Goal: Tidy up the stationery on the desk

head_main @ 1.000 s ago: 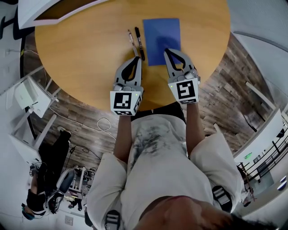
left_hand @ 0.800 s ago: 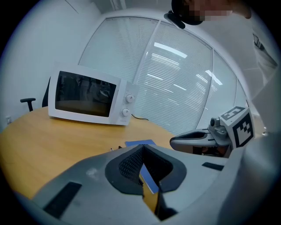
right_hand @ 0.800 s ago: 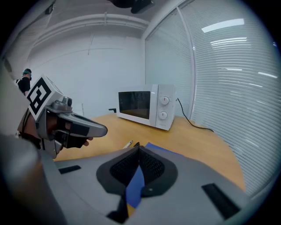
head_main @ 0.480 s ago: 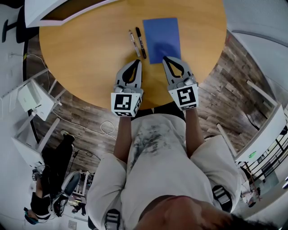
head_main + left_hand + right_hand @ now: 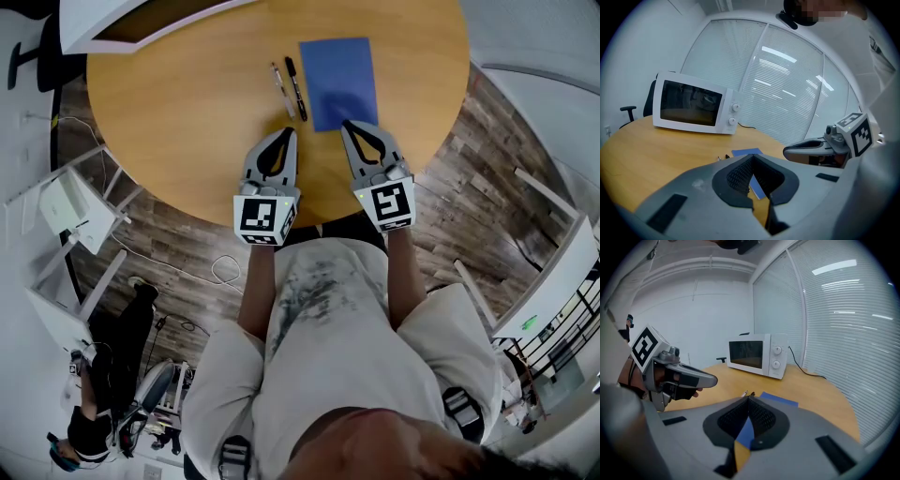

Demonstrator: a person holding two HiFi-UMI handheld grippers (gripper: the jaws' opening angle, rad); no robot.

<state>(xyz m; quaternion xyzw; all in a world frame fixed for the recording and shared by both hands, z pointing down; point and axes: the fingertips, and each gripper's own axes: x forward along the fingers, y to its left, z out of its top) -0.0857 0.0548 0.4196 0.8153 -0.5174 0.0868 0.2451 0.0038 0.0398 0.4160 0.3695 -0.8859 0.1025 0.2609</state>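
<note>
With my left gripper [image 5: 289, 132] and right gripper [image 5: 347, 124] both pinched together on nothing over the worktop [image 5: 187, 103], I should part the left jaws and descend squarely across the black pen [image 5: 295, 88] beside the blue notebook [image 5: 337, 67].

open tabletop [image 5: 169, 122] left | ahead: pens [image 5: 290, 89], blue sheet [image 5: 337, 82] | far edge: microwave [image 5: 73, 23]

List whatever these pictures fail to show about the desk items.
Pens: too small in the head view to tell caps or types; the left gripper hides all but their ends in its view.
Blue sheet: notebook or folder, cannot tell.
Microwave: head view's top edge cuts it off.
</note>
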